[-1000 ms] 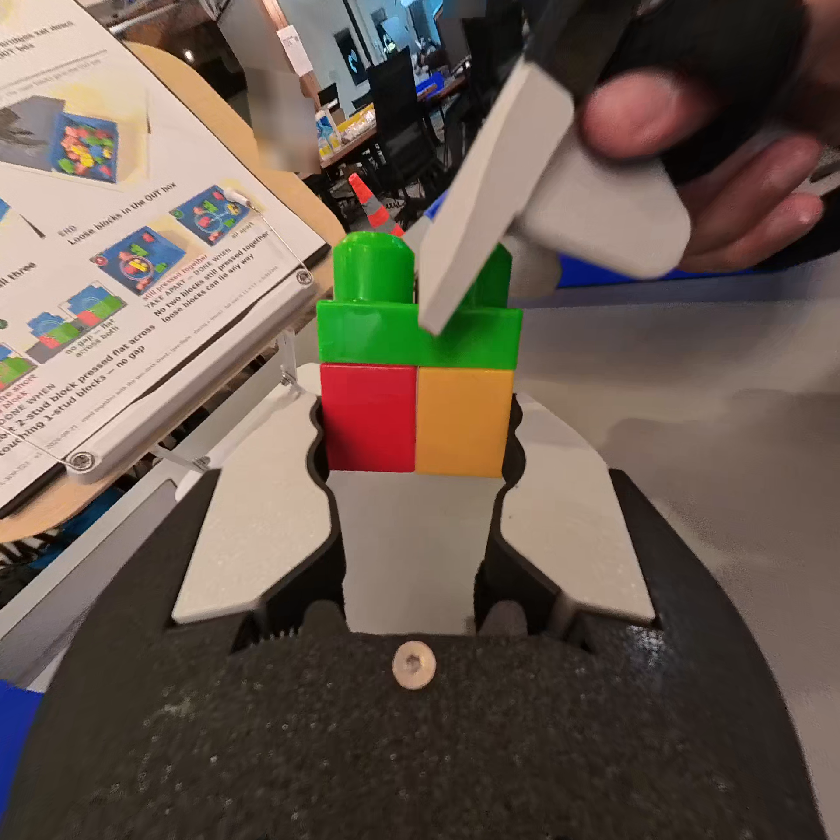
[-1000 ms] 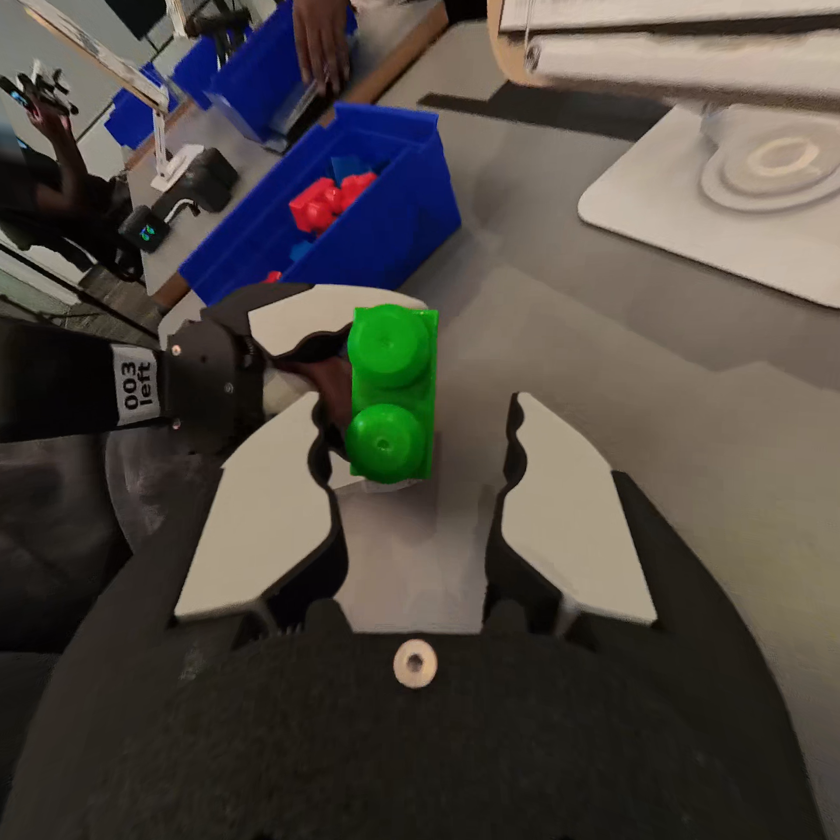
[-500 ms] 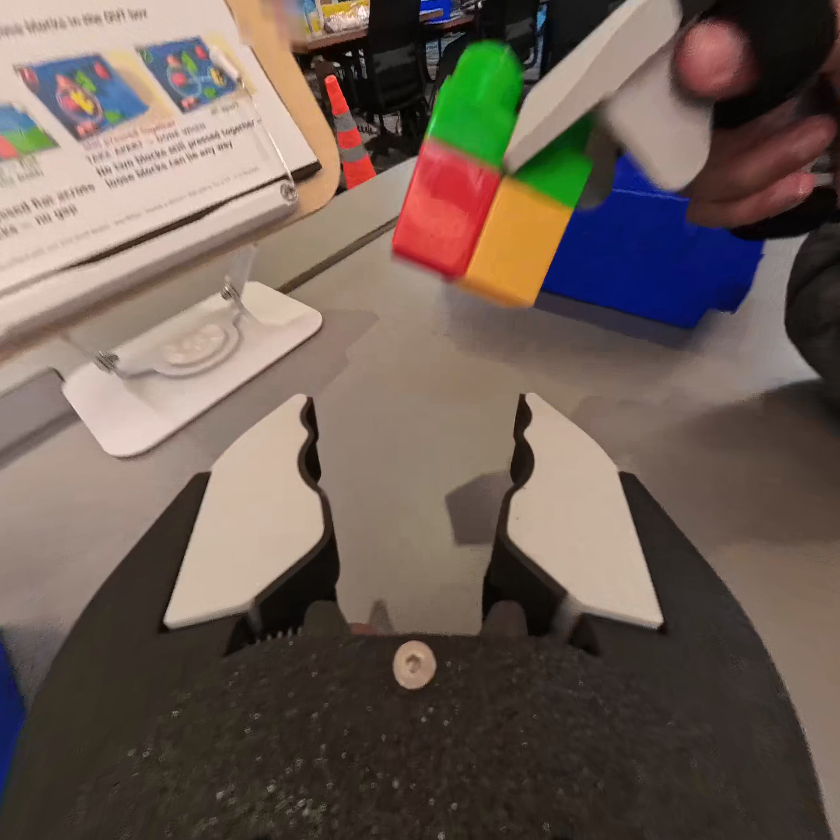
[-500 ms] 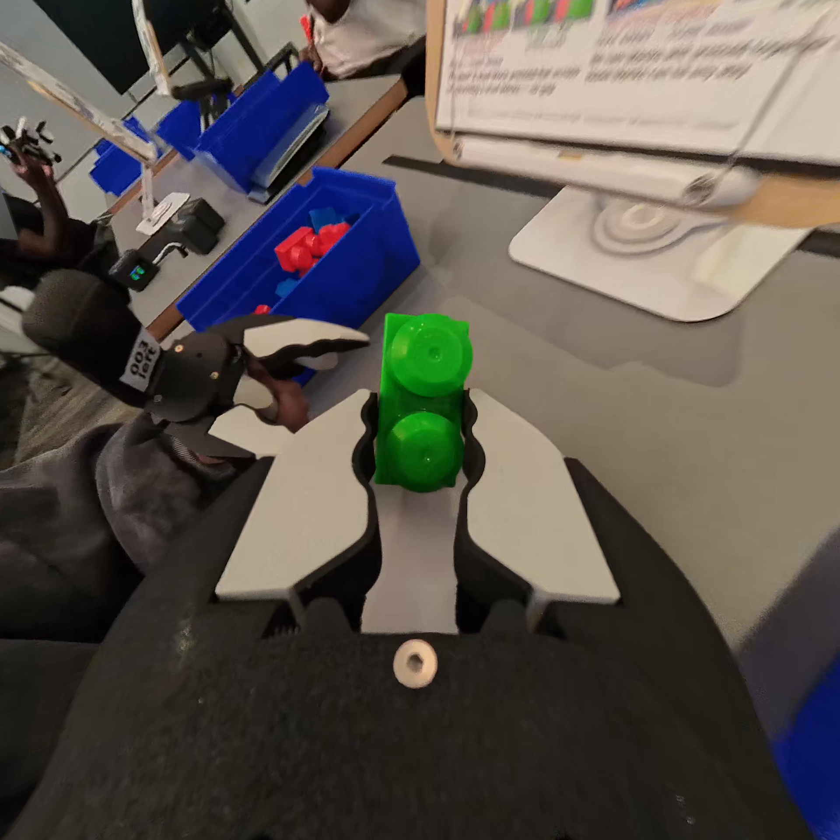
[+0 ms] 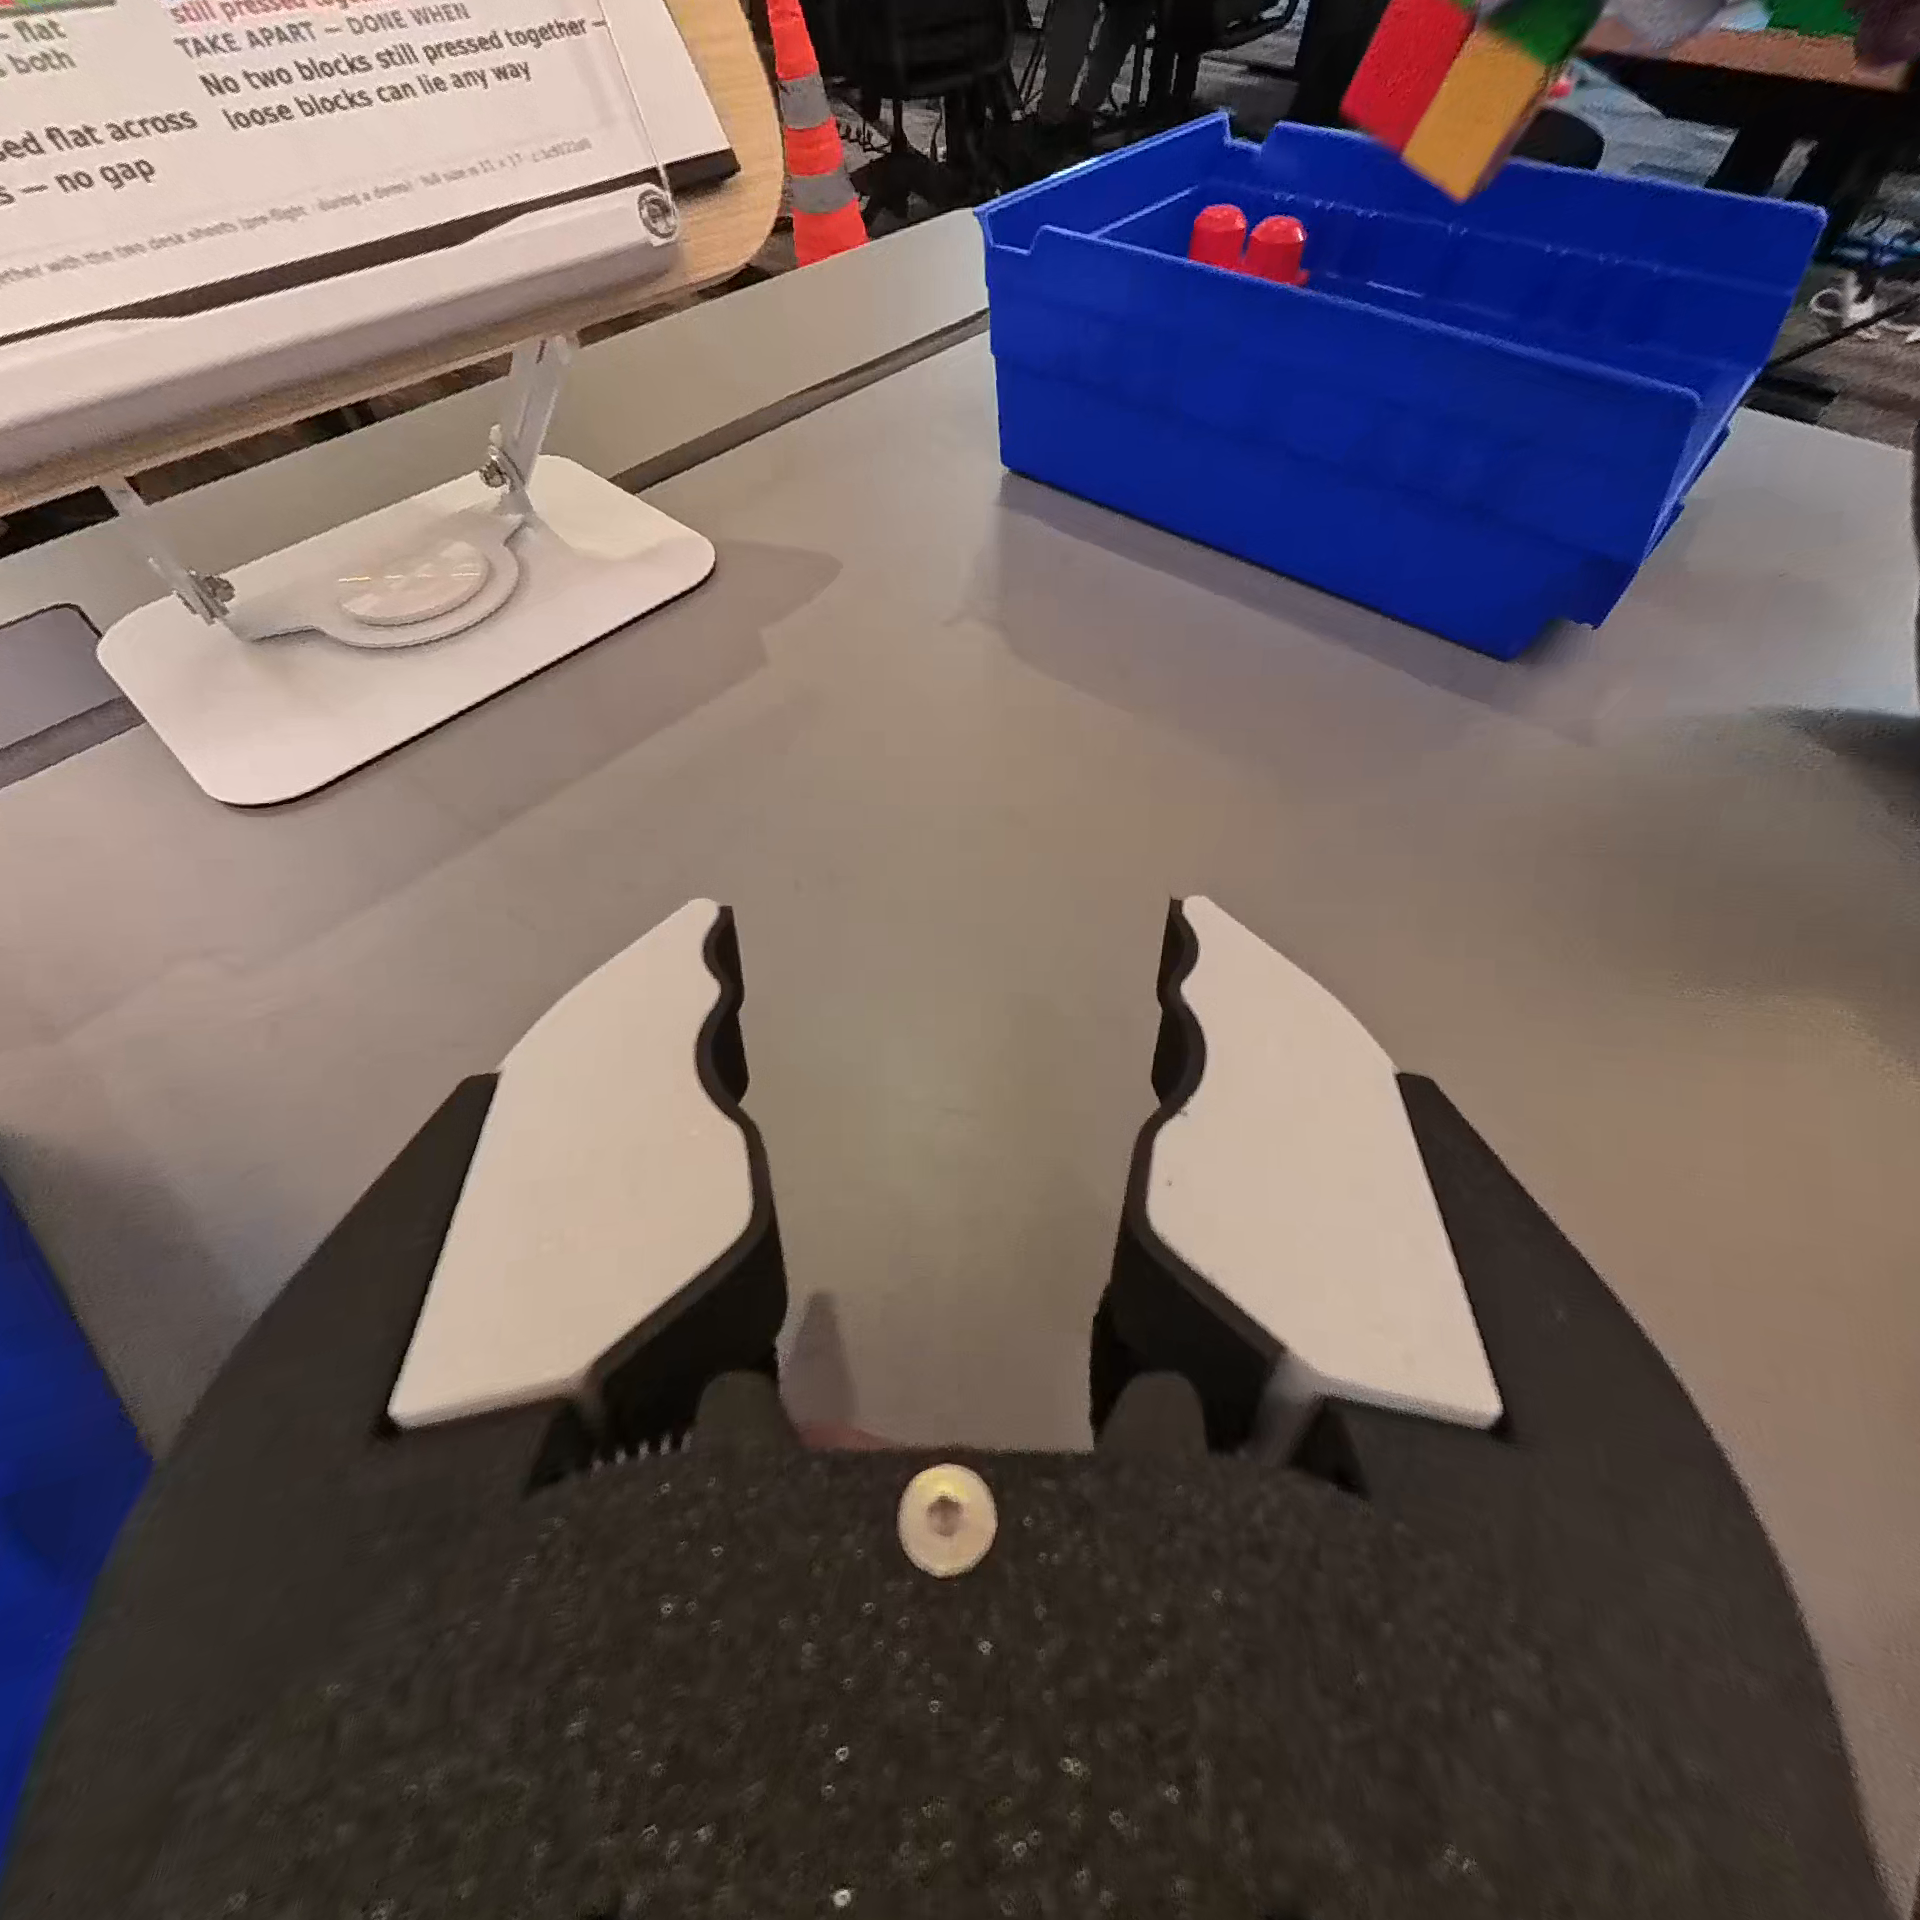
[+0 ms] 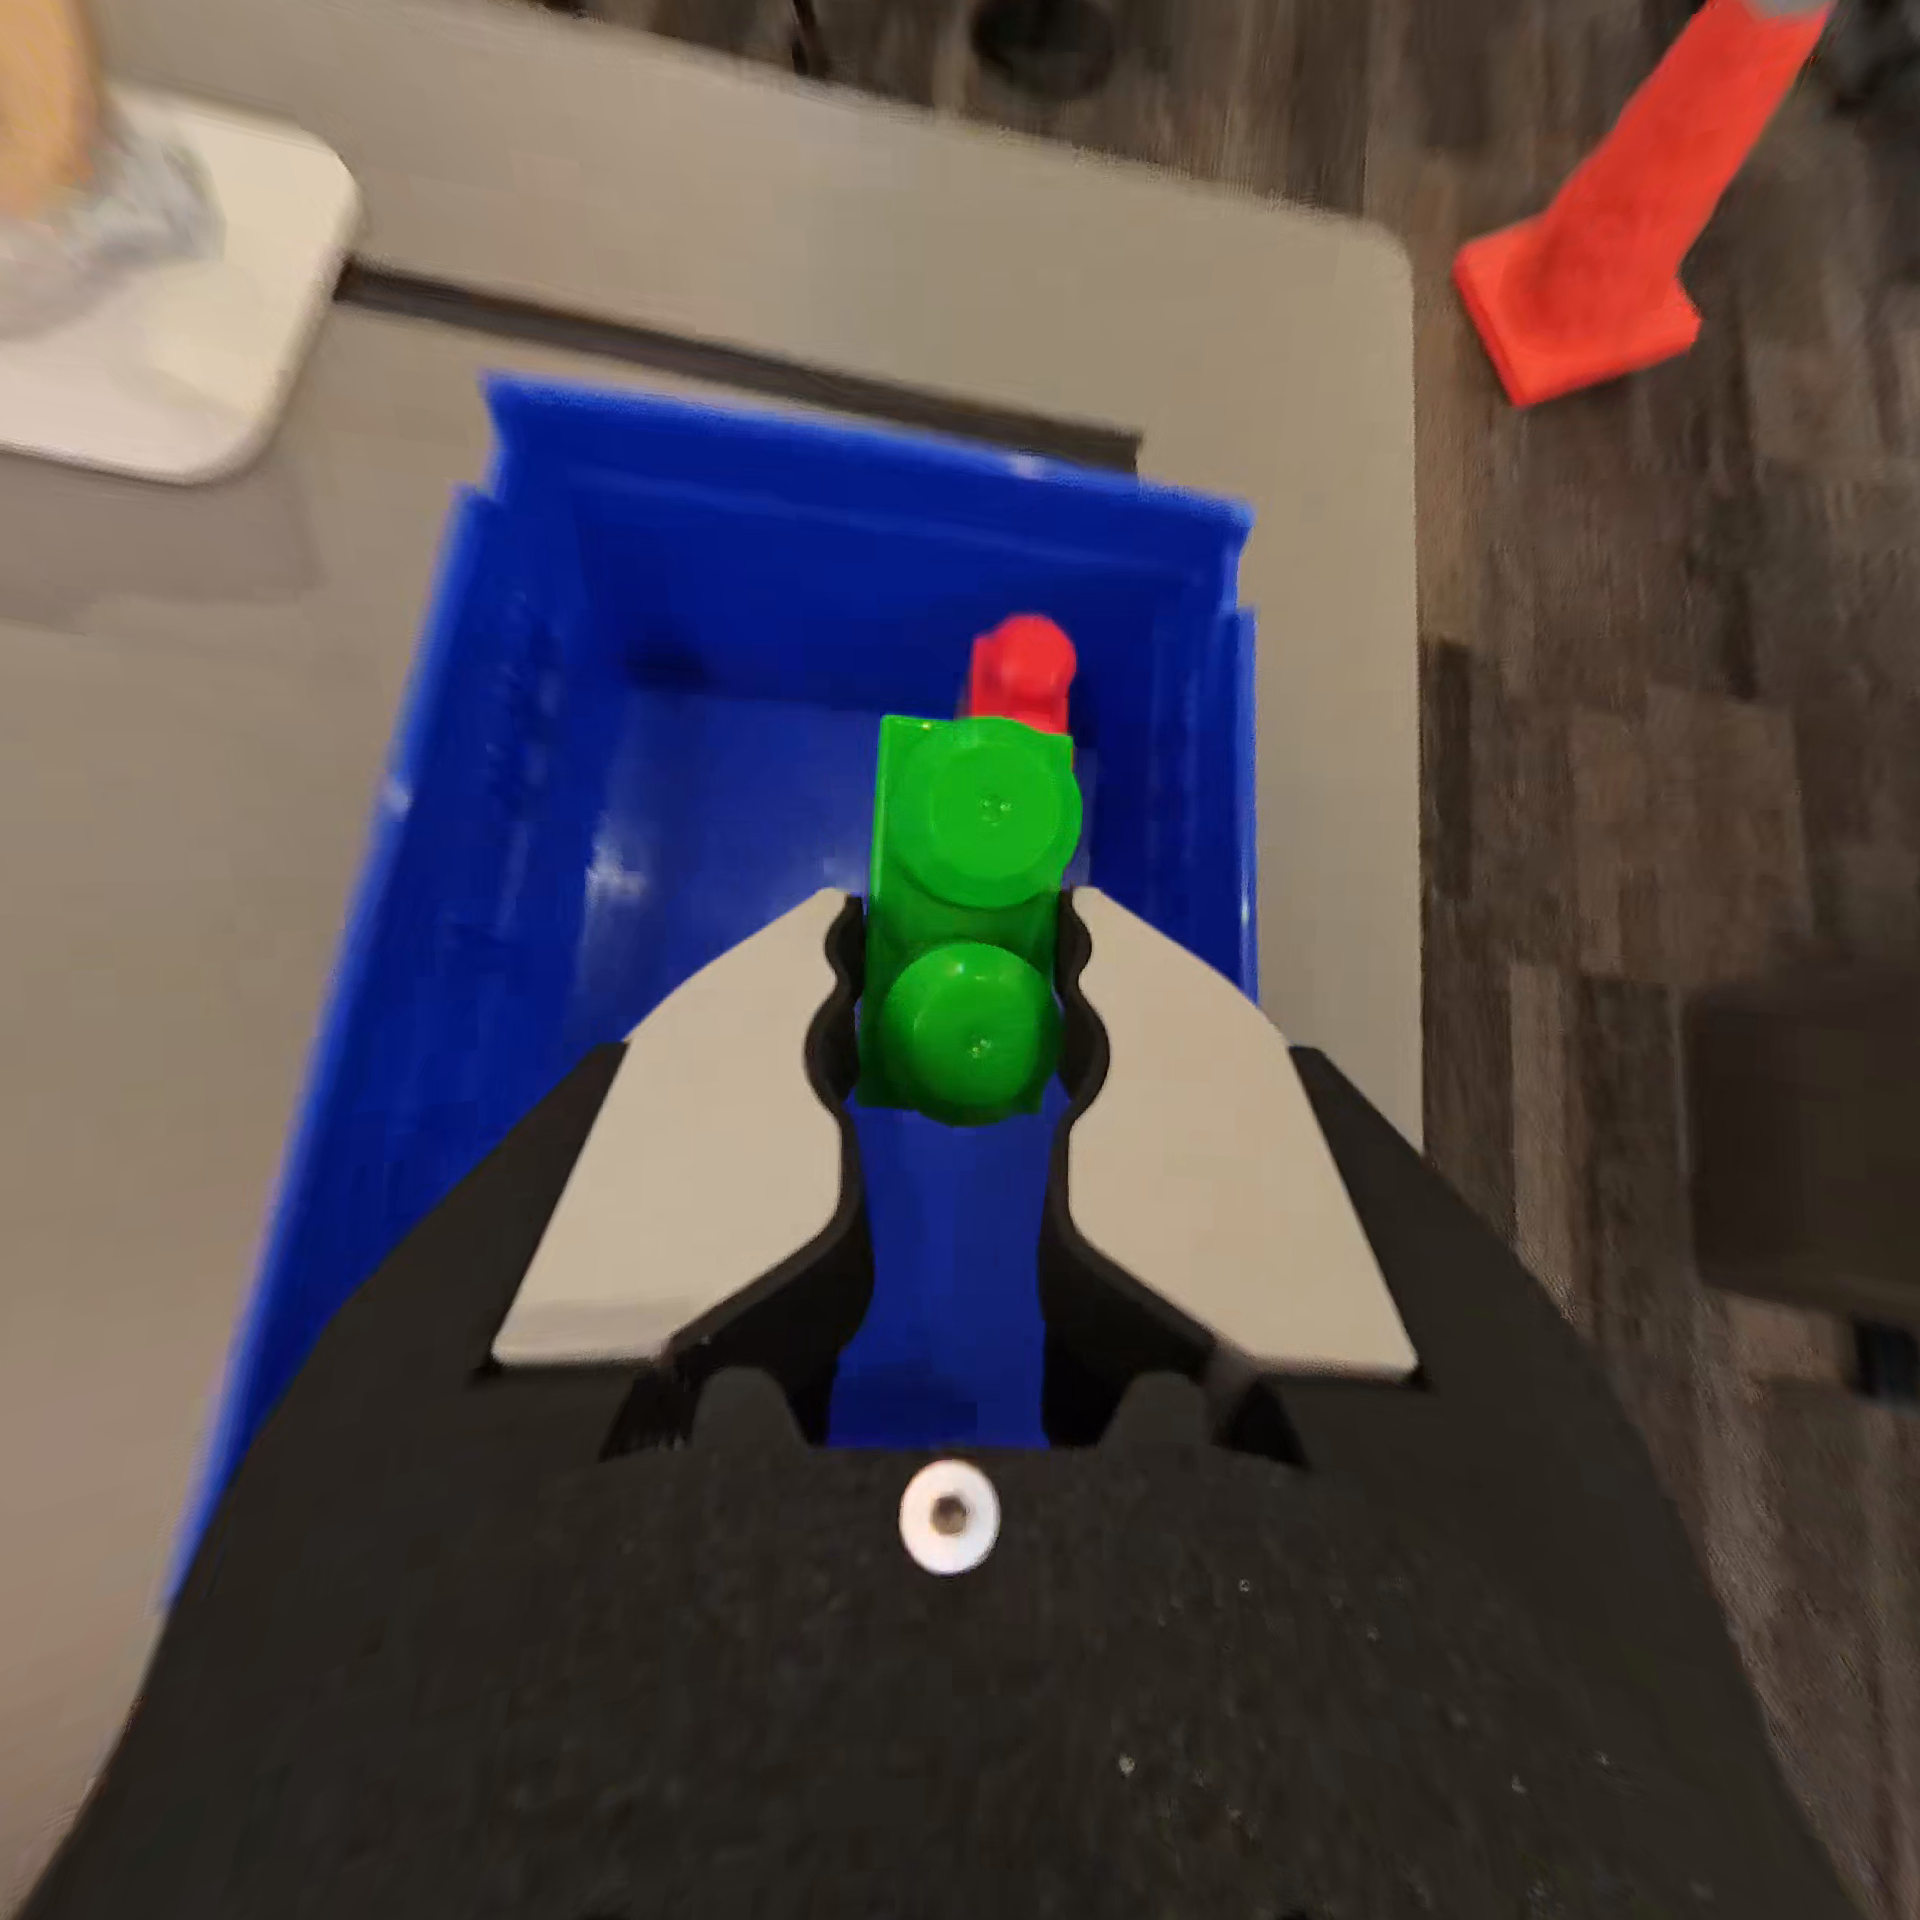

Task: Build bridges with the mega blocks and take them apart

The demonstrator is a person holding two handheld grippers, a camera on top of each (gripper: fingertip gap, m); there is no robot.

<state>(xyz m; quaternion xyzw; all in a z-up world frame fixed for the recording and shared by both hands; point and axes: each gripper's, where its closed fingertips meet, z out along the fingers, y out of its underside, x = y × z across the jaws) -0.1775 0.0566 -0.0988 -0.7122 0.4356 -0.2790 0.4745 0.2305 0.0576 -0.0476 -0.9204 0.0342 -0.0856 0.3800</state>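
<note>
A: Left wrist cam first. Your left gripper hung over the grey table w/ jaws spread wide, nothing btwn them, just bare tabletop.

B: Yep. Far side to the right sat the blue bin on the table, two red studs of a red block poking above its inner wall. Off to the left, a white stand carried an instruction sheet tilted back.

A: Top right corner, you had the bridge up in the air above the bin: red block beside yellow block, green one across the top, whole thing tilted and partly cut off by the frame edge. An orange cone stood behind the table.

B: Right wrist cam now, blurry. Your right gripper was clamped on the green block, fingers pressing both its long sides near the closer stud, both studs facing the cam.

A: Directly over the blue bin, pointing down into it. The red block lay inside near the far right wall, just past the green one in view. Can't see the lower blocks of the bridge from here, green one hid them.

B: Stand base upper left, orange cone on the floor, upper right.
</note>
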